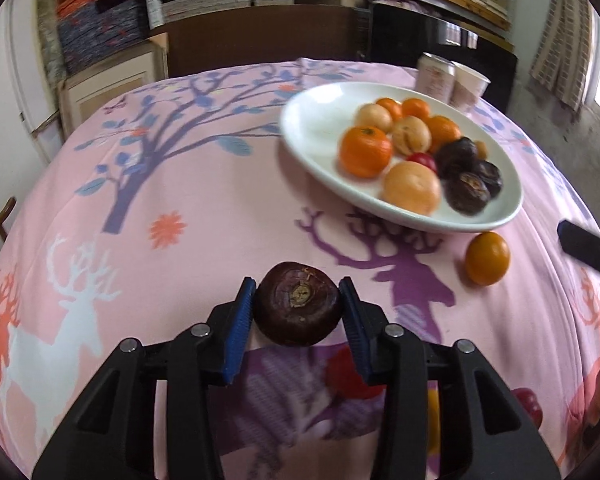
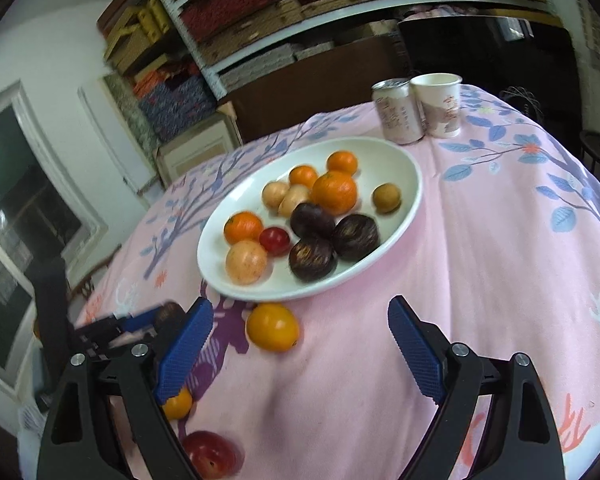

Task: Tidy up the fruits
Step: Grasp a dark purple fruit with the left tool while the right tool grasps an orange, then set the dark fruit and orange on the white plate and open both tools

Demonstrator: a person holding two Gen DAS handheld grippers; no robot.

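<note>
Tablecloth (image 2: 480, 248): one plate (image 2: 414, 184), three dark fruits (image 2: 313, 258).

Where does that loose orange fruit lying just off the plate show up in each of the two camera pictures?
Left wrist view: the orange fruit lies lower right, just below the plate's near rim.
Right wrist view: the orange fruit lies centre-left, below the plate.
Shared landmark: the cup behind the plate.

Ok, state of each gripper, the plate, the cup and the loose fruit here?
left gripper: shut on dark fruit
right gripper: open, nothing between jaws
white plate: upright, holding mixed fruit
paper cup: upright
orange fruit: loose on tablecloth beside plate
</note>
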